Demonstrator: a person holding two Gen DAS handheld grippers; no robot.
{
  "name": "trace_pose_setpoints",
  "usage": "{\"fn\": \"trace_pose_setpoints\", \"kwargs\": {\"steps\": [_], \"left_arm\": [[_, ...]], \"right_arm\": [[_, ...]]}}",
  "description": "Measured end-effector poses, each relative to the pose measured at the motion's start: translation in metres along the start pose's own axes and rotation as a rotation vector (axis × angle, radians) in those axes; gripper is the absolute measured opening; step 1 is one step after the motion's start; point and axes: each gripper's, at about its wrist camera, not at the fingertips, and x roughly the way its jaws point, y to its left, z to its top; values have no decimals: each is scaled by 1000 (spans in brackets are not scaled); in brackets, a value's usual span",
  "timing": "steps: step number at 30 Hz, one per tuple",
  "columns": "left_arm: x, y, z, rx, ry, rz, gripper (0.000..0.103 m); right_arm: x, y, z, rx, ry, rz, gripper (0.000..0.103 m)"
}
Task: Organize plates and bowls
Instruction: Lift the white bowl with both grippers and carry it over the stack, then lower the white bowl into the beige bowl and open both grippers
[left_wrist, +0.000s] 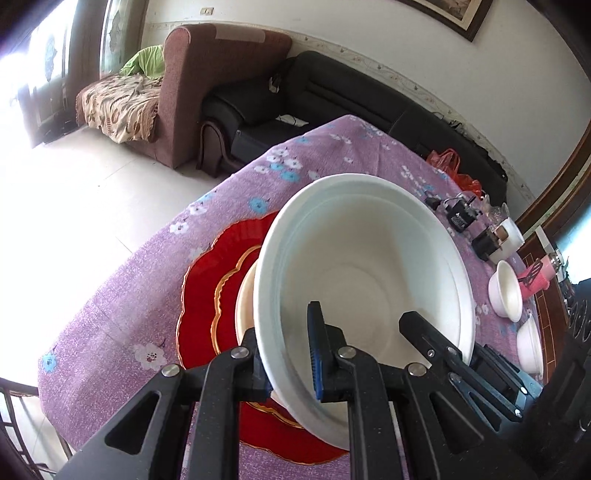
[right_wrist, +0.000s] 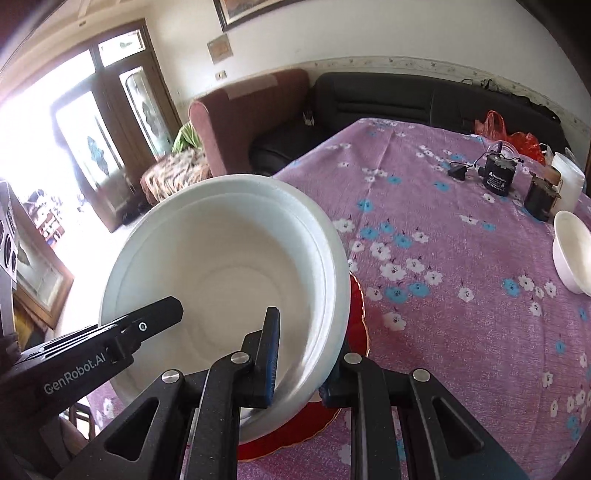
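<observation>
- left gripper (left_wrist: 291, 363) clamped on near-left rim of large white bowl (left_wrist: 369, 258)
- right gripper (right_wrist: 299, 365) pinches same bowl's near-right rim
- bowl held tilted over red scalloped plates (left_wrist: 207, 295)
- small white bowls (left_wrist: 506, 291) far right on purple floral tablecloth (right_wrist: 461, 277)

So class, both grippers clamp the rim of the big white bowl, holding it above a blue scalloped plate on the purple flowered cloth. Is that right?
Not quite: the scalloped plate is red with a gold edge, not blue, as the left wrist view shows. Otherwise right: left gripper and right gripper clamp the big white bowl above it.
</observation>
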Motion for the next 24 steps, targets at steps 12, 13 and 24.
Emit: {"fn": "trace_pose_setpoints", "kwargs": {"steps": [12,13,24], "left_arm": [[7,8,0,-9,9,27,16],[6,9,0,-9,9,27,16],[-4,8,3,26,29,6,33]], "right_arm": [[19,3,-1,-24,41,-26,19],[20,4,-1,-24,43,-22,19],[19,16,-3,-92,32,-70,19]]}}
